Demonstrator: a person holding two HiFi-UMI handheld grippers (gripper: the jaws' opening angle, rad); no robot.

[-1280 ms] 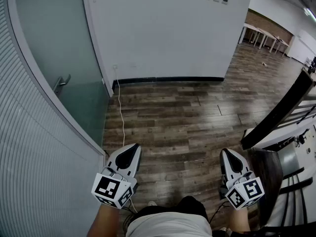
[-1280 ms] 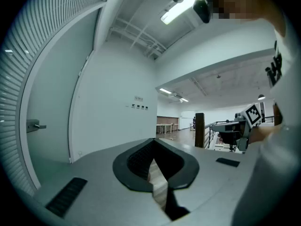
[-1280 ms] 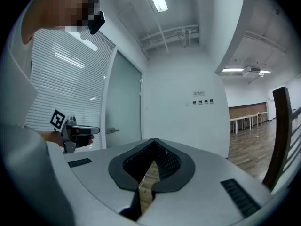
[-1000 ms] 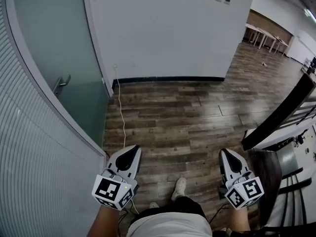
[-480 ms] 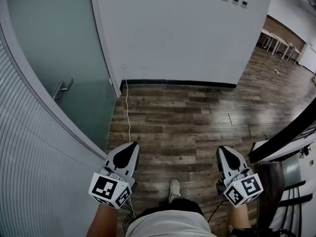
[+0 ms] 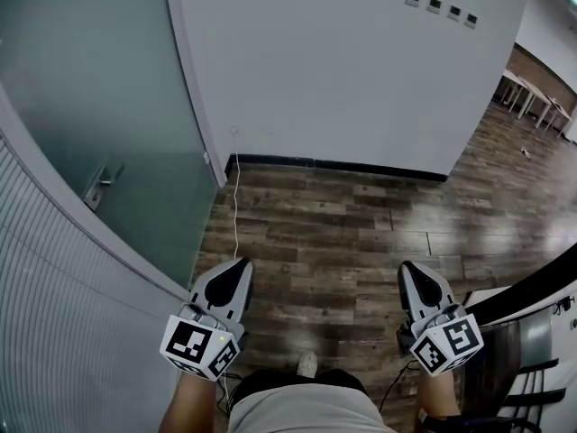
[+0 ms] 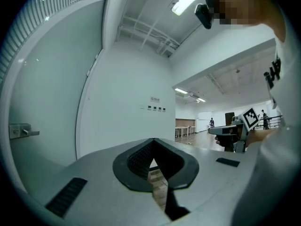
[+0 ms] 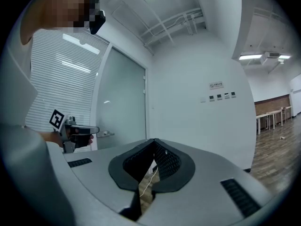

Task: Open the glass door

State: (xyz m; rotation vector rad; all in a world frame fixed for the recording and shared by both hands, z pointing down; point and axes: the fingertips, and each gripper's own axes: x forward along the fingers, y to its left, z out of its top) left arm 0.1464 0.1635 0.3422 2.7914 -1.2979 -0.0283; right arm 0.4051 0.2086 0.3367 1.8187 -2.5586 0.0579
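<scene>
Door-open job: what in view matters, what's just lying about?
Job: glass door, handle, left tongs and right tongs, both shut and empty.
Lying about: white cable, wall switches, tables.

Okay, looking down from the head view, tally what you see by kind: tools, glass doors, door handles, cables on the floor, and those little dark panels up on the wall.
tools: 2, the left tool and the right tool
glass door: 1
door handle: 1
white cable: 1
dark wall panels: 4
Total: 9
</scene>
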